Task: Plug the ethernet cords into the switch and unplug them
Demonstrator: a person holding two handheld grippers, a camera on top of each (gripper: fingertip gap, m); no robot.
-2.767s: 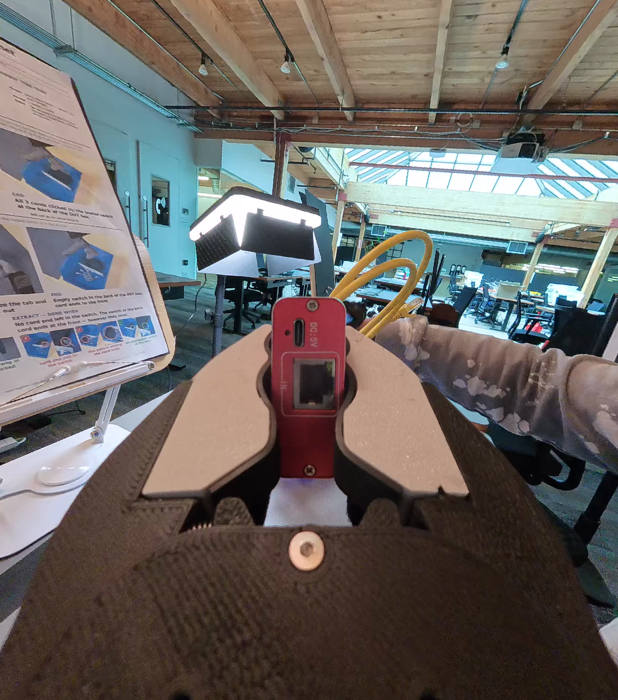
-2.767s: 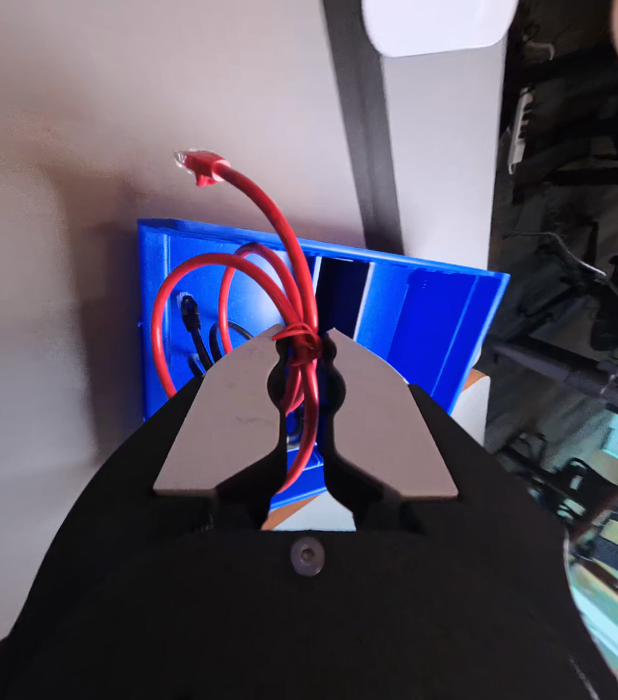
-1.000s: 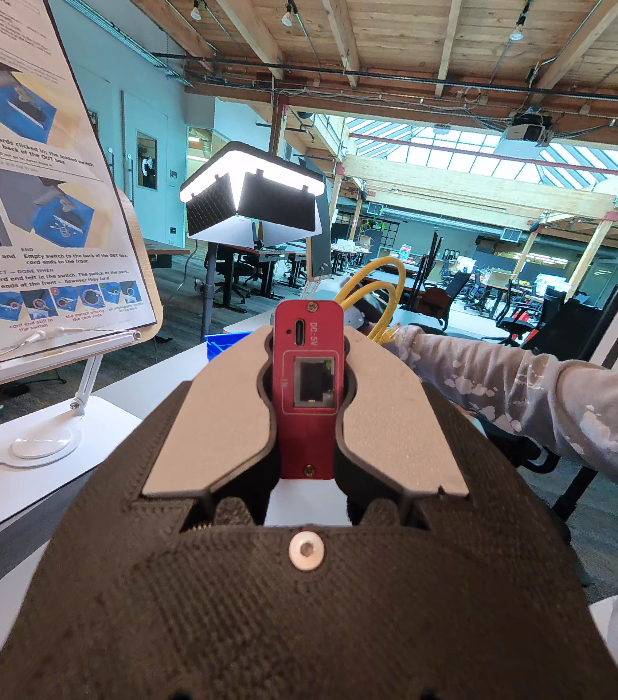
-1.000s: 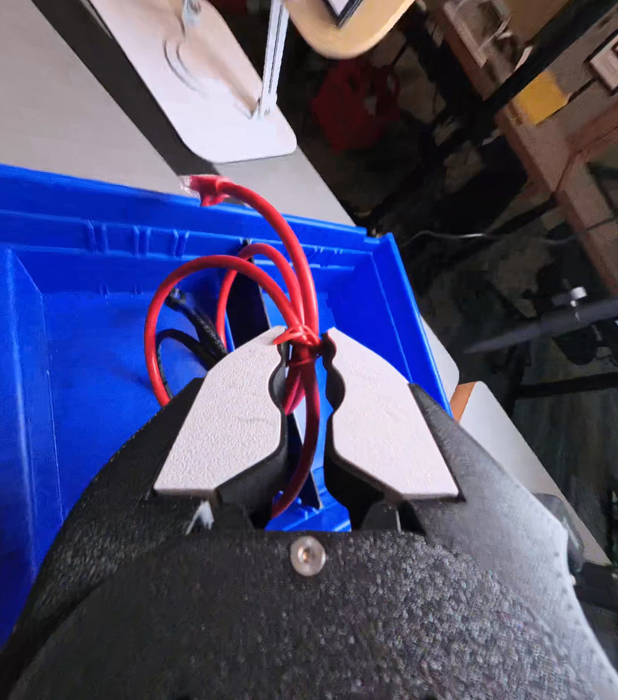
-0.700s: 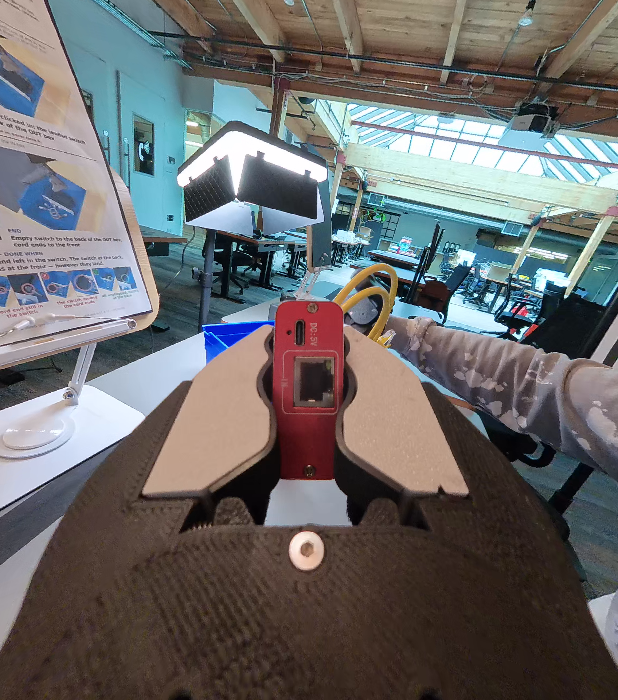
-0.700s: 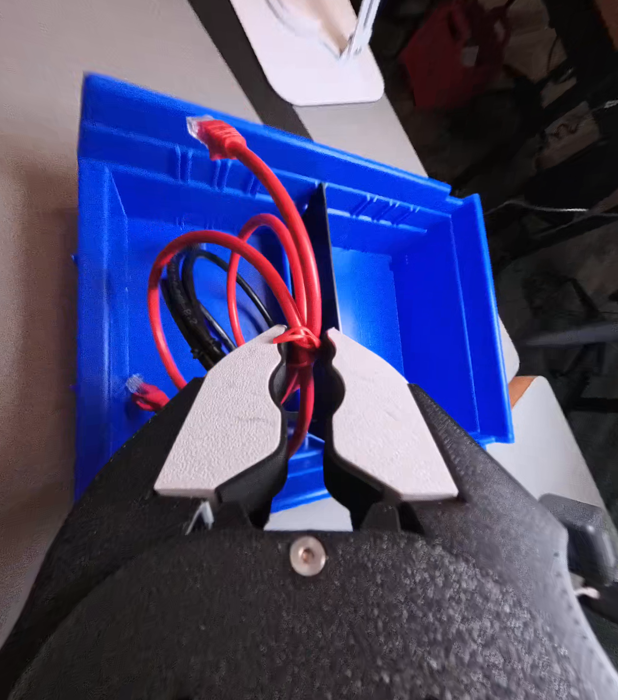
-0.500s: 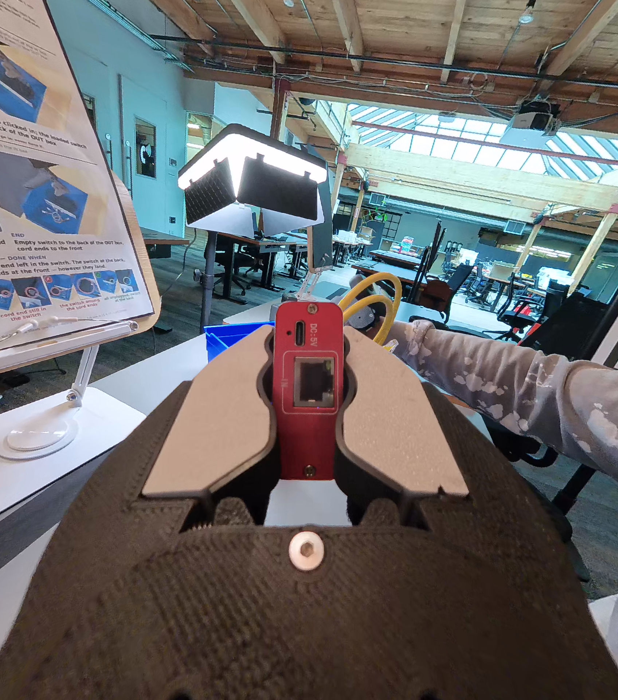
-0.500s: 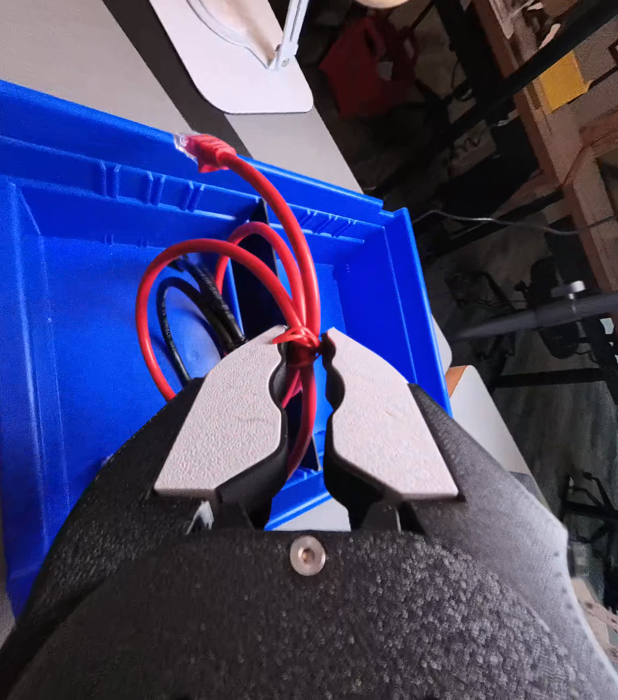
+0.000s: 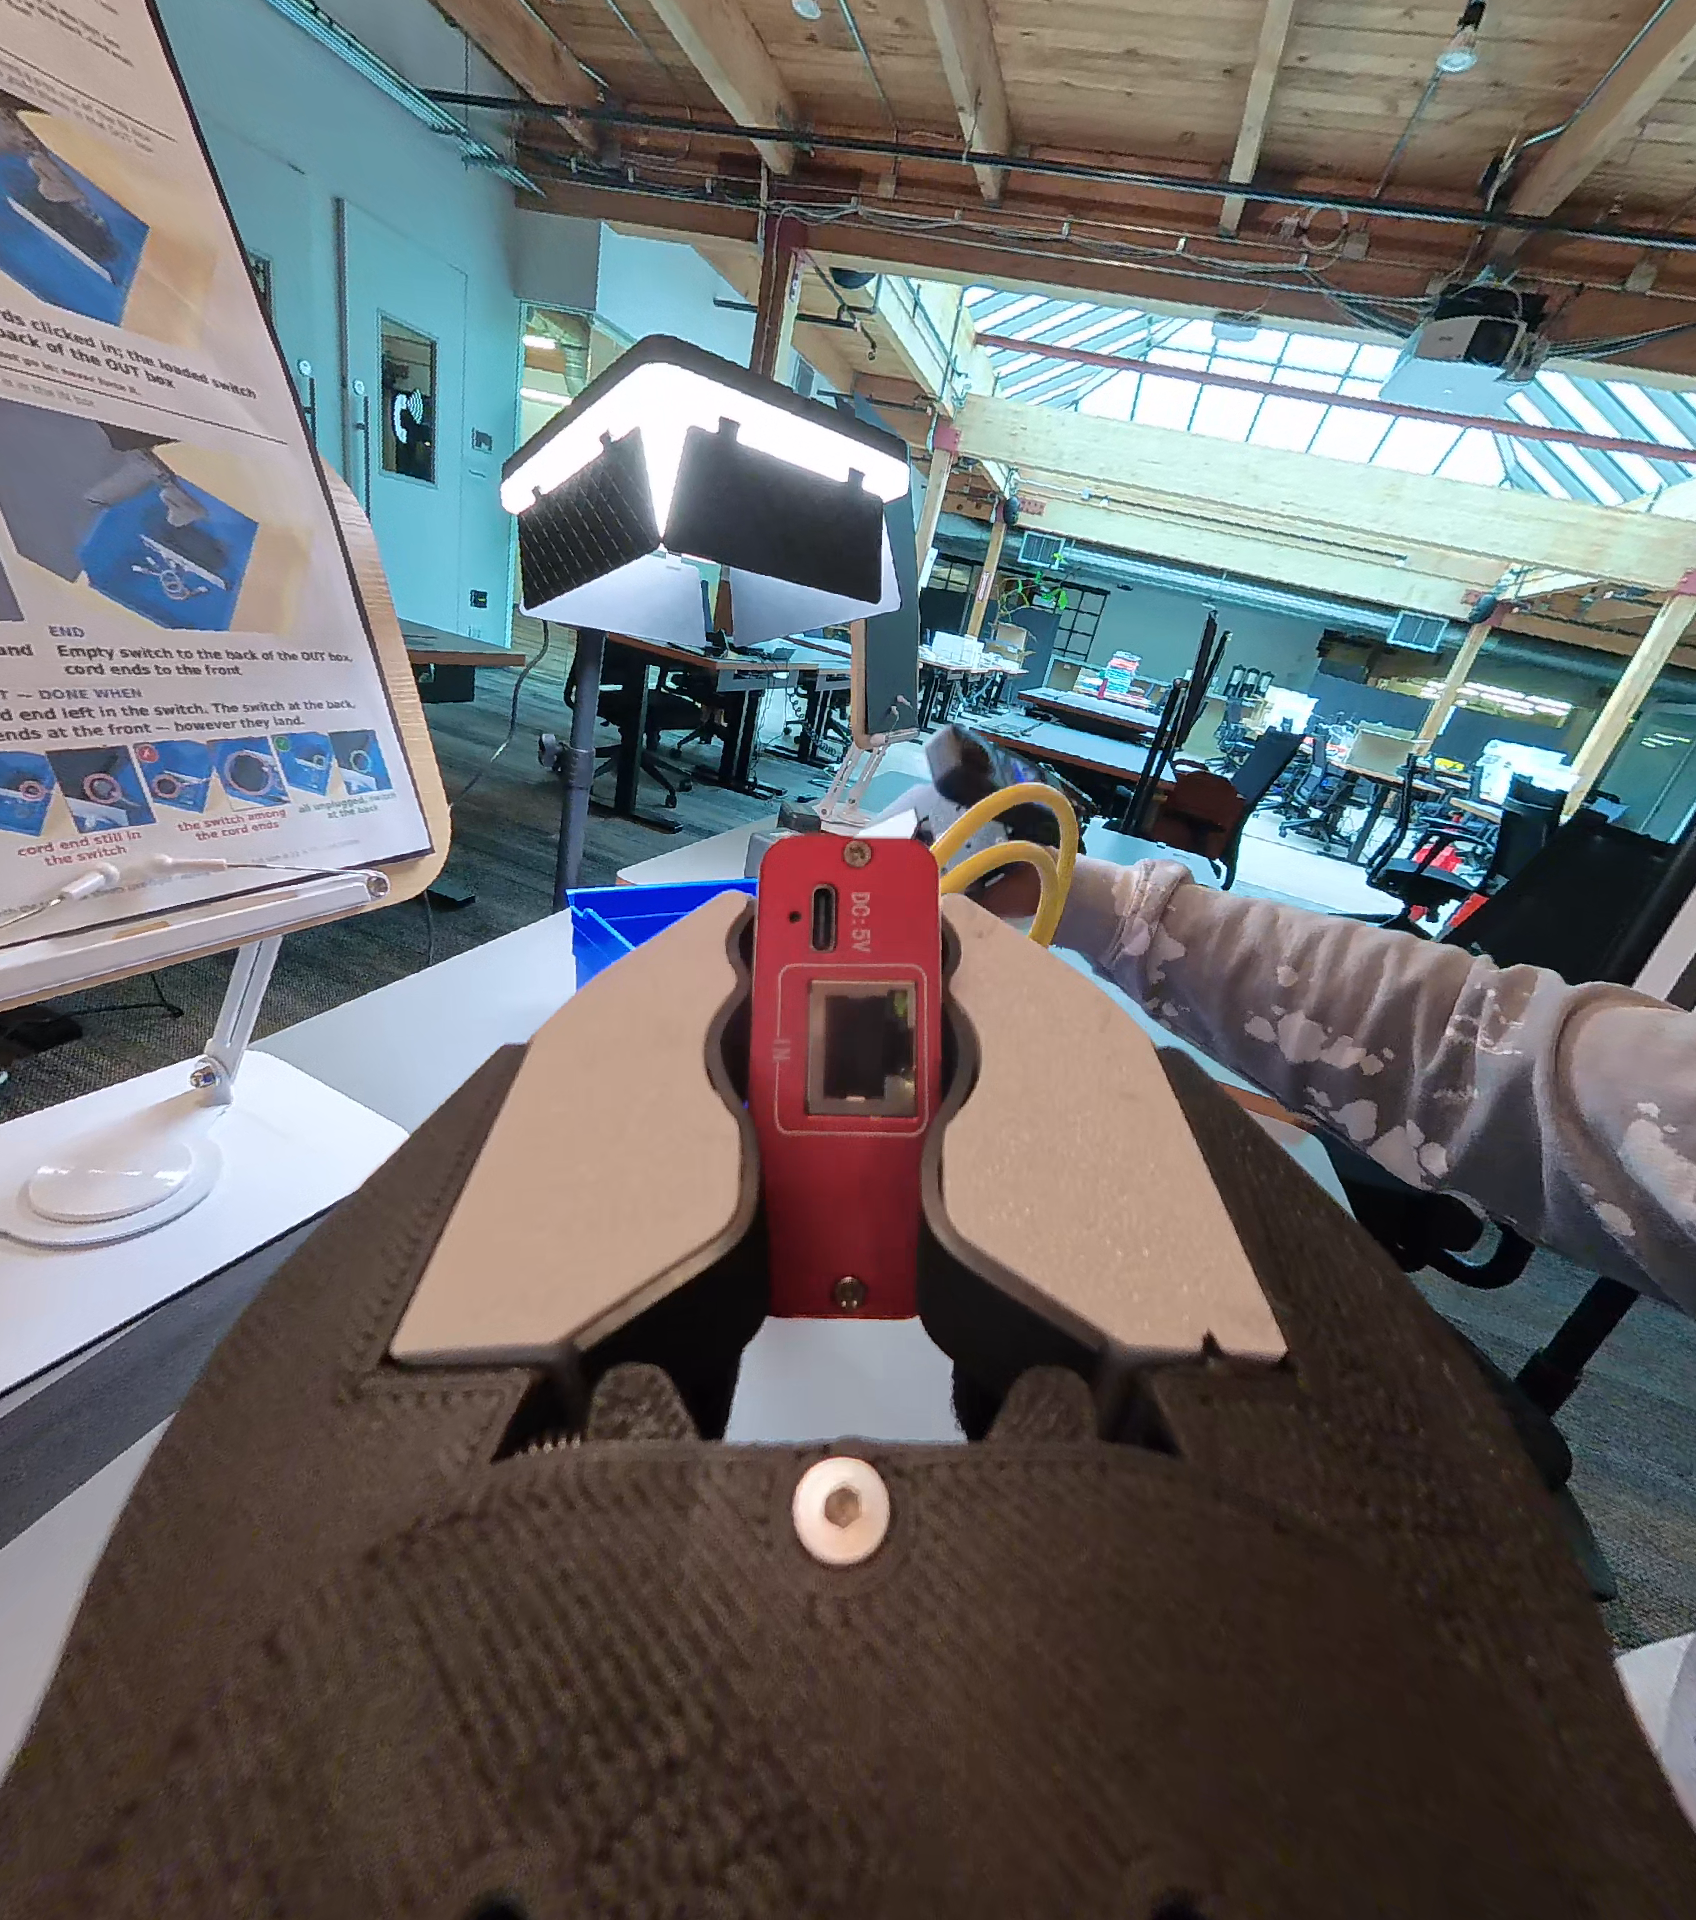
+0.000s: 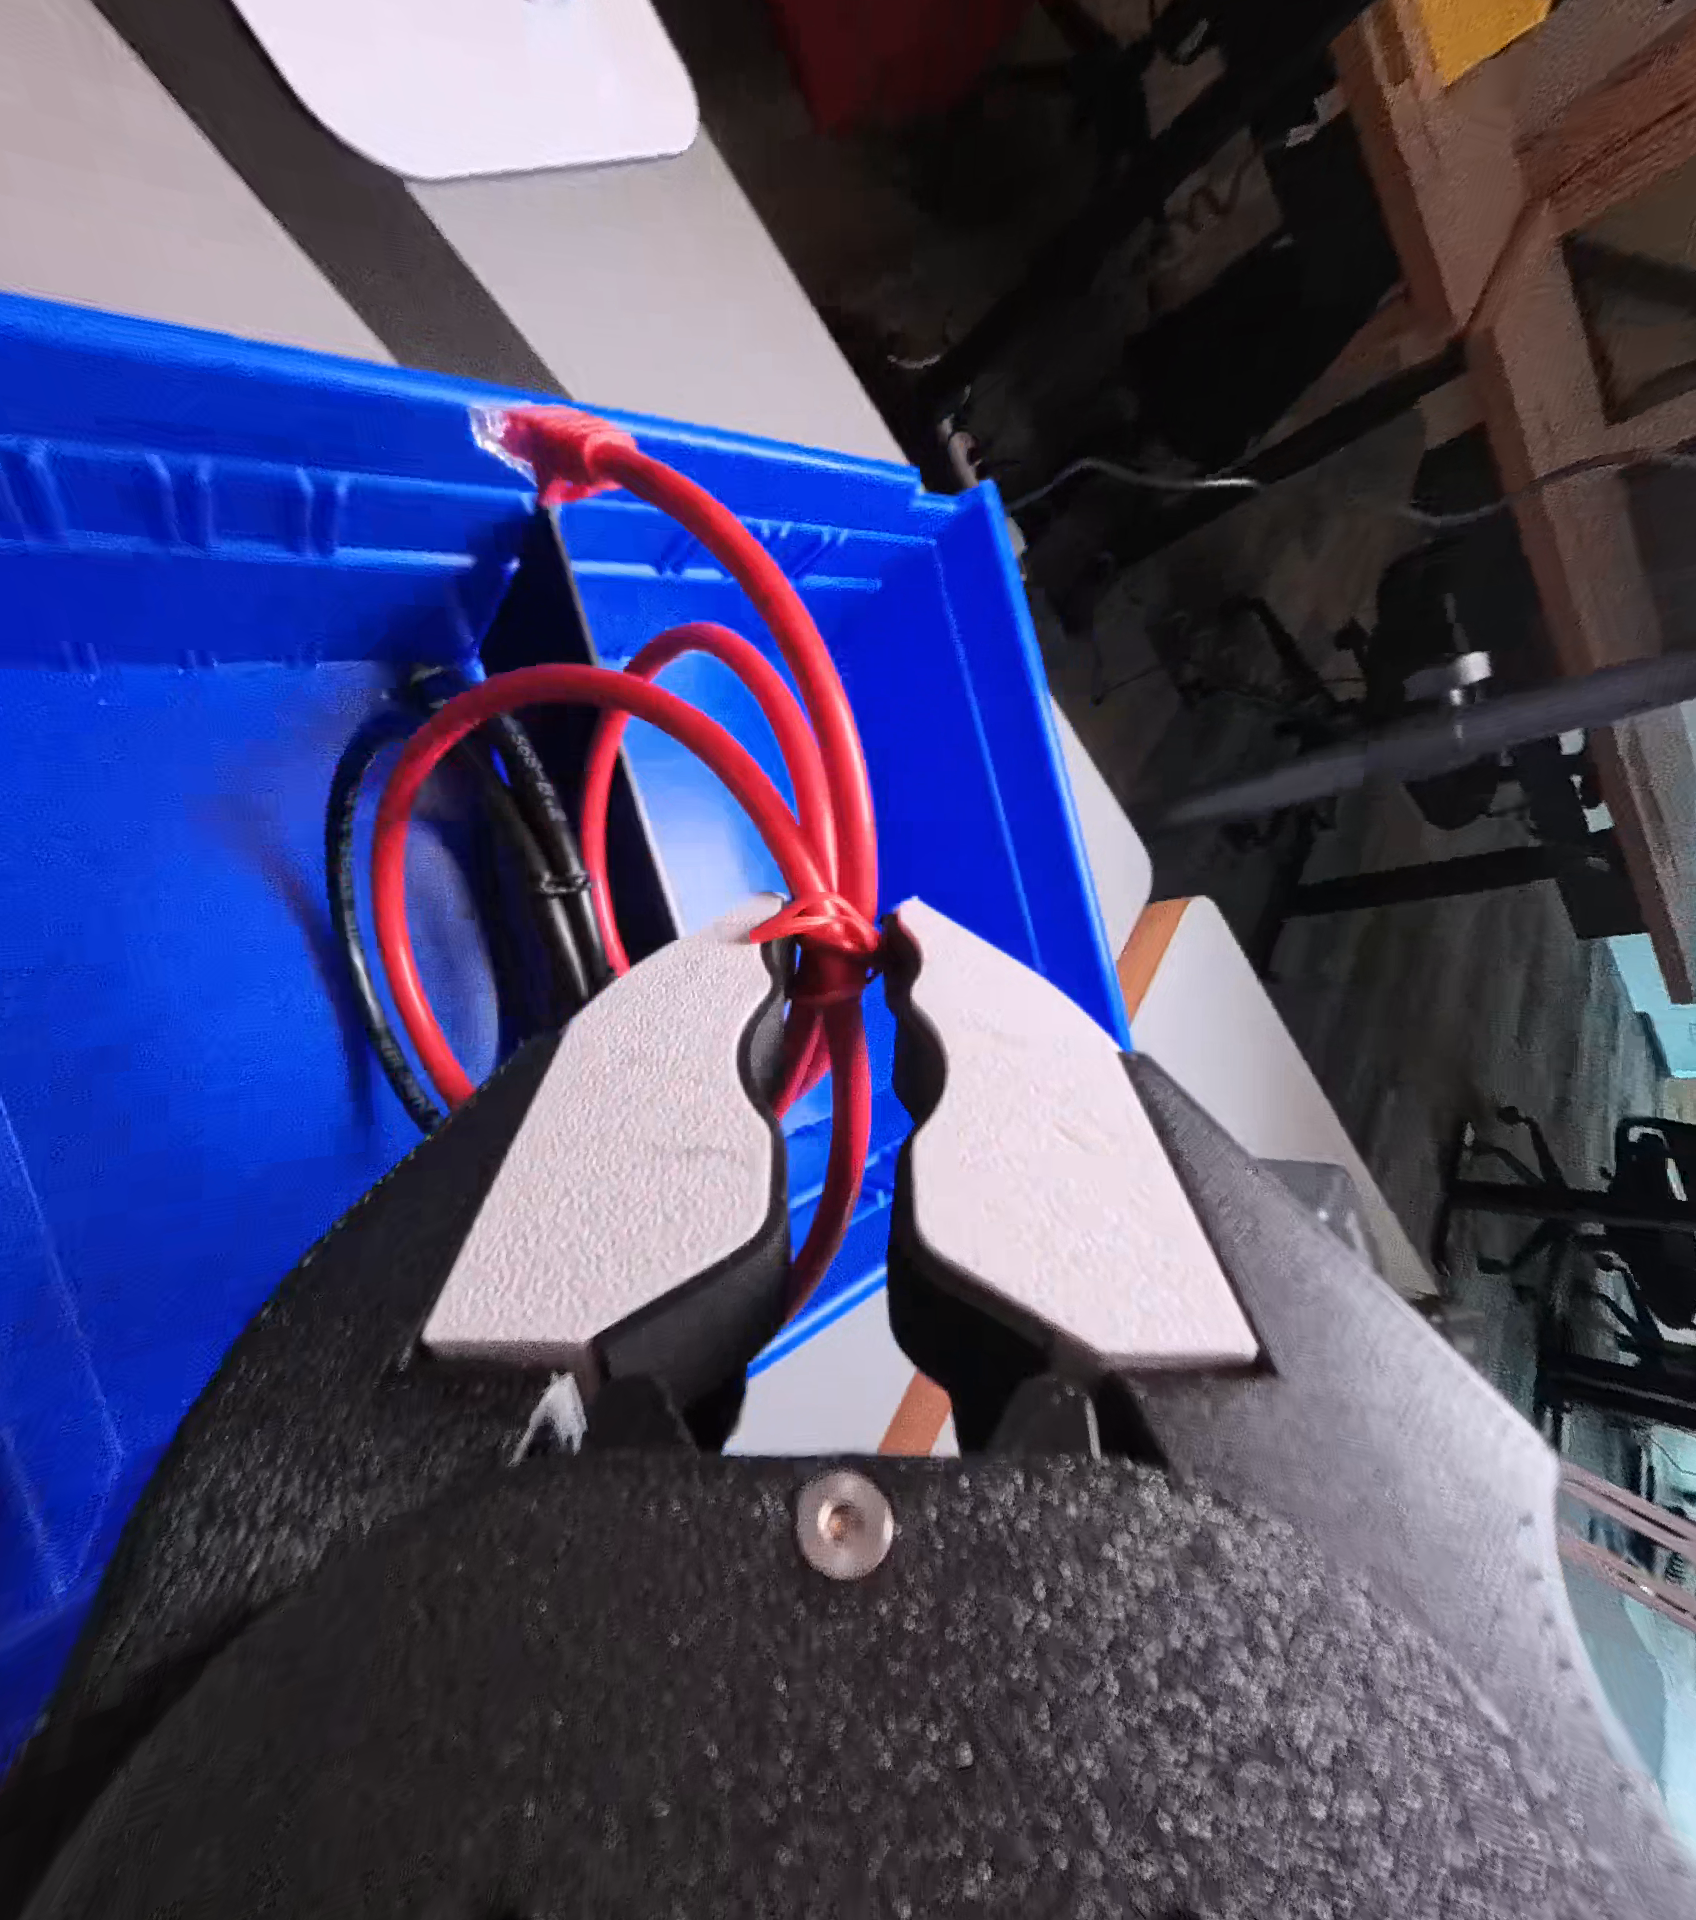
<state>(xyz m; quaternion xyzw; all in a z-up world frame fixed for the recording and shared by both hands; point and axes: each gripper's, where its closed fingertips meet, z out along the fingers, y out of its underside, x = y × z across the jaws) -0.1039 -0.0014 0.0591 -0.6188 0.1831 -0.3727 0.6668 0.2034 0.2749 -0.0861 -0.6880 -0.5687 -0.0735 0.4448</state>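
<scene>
A big white table (image 9: 428, 1029) lay under everything. On it, far to the left, a white stand (image 9: 85, 1226) held up a big instruction sheet (image 9: 96, 499). A square lamp (image 9: 709, 499) glowed behind the table.

A blue bin (image 10: 117, 935) sat on the table, split in two by a dark wall. A black cord (image 10: 356, 935) lay coiled in its left part.

A person's spotted sleeve (image 9: 1395, 1091) reached in from the right.

The left gripper (image 9: 844, 1049) was closed tight on a red switch (image 9: 844, 1091). The switch stood upright between the fingers, above the table, with its empty port facing the camera.

The right gripper (image 10: 828, 956) hung over the bin. Its fingers were nearly closed and pinched a red cord (image 10: 636, 707) at its tied middle. The loops stuck out over the bin, and one plug (image 10: 553, 442) pointed at the far rim.

Loops of a yellow cord (image 9: 1020, 842) showed just behind the switch.
</scene>
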